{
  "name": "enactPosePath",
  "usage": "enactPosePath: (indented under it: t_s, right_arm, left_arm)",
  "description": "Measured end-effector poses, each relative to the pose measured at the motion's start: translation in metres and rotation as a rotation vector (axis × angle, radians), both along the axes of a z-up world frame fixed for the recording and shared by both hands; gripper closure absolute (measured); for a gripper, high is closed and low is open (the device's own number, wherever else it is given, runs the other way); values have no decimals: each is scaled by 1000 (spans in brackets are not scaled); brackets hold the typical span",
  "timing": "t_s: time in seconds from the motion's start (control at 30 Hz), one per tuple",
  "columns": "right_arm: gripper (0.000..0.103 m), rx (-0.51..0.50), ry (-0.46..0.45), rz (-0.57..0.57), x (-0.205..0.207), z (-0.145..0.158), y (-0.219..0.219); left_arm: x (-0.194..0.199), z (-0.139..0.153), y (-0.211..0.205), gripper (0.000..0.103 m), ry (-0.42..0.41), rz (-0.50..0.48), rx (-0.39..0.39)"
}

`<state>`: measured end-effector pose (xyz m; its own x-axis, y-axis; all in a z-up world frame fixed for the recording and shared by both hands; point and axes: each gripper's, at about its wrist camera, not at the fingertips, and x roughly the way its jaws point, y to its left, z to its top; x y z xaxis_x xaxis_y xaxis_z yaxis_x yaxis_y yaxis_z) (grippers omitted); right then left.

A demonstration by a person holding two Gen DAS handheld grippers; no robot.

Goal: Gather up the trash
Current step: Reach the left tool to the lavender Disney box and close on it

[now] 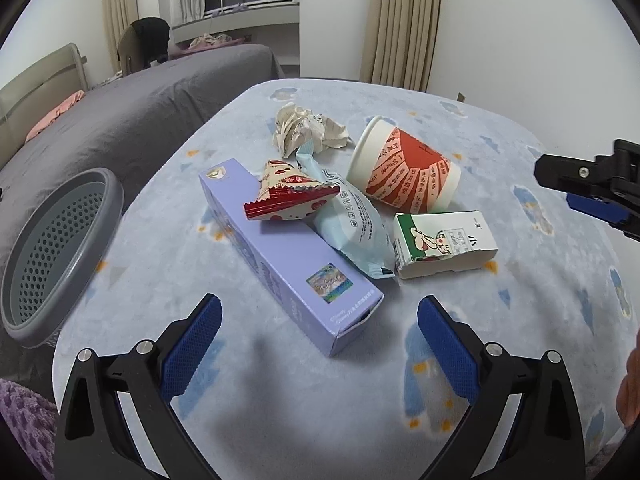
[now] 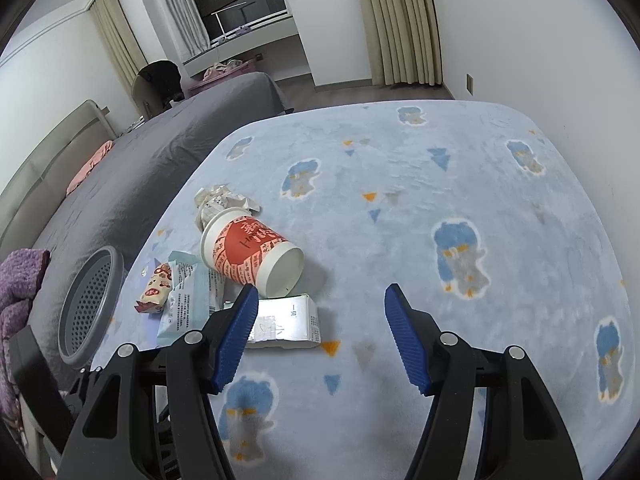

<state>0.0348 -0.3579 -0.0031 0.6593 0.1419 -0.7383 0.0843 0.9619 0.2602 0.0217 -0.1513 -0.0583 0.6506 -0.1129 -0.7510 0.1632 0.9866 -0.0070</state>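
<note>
Left wrist view: nothing collected yet, to judge by the grey perforated basket (image 1: 52,252), standing empty at the left edge of the blanket-covered counter (image 1: 520,300). Six pieces of trash heaped mid-counter: crumpled paper (image 1: 308,130) at the far end; red-and-white paper cup (image 1: 404,168) lying on its side; small green-and-white carton (image 1: 444,244) near the cup; long lilac box (image 1: 288,256) running toward the camera; pale blue wrapper (image 1: 352,228) draped across the box; red-and-cream snack packet (image 1: 288,194) on top of both. Left gripper (image 1: 320,344) poised just short of the lilac box's near end, jaws apart, nothing between them. Right gripper (image 1: 592,196) seen entering at the right edge, well apart from the heap. Right wrist view: same basket (image 2: 90,304) bare inside as far as visible; cup (image 2: 252,256), carton (image 2: 288,320), wrapper (image 2: 188,300), snack packet (image 2: 156,288) and crumpled paper (image 2: 220,202) all on the counter. Right gripper (image 2: 320,336) with jaws apart and empty, carton partly behind the left-hand jaw. Judgement: task at its start, every item outstanding.
</note>
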Motion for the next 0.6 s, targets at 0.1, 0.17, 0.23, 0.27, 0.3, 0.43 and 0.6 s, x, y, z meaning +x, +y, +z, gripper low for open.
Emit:
enactPosePath:
  t_s: [0.1,0.17,0.23,0.27,0.3,0.43,0.6]
  right_arm:
    - [40,9,5,-1,2,-1,0]
    - [40,11,8,3,3,-2,2]
    - [40,9,13,9,5,-3,5]
    - [40,8,14,12,6,-4,6]
    - [40,6,16,15,7,-4,8]
    - [40,3,19,25,9,-5,13]
    - [40,-7,23,31,9,-7,19]
  left_arm:
    - [8,-4,-1,7,6,18,19]
    - [12,-6,3,7,10,29,17]
    - [14,-7,8,7,13,45,24]
    - [15,-7,11,7,15,51,28]
    - [15,-7,14,7,17,56,32]
    - [13,-5,28,7,22,77,44]
    - [11,-1,52,7,21,117,52]
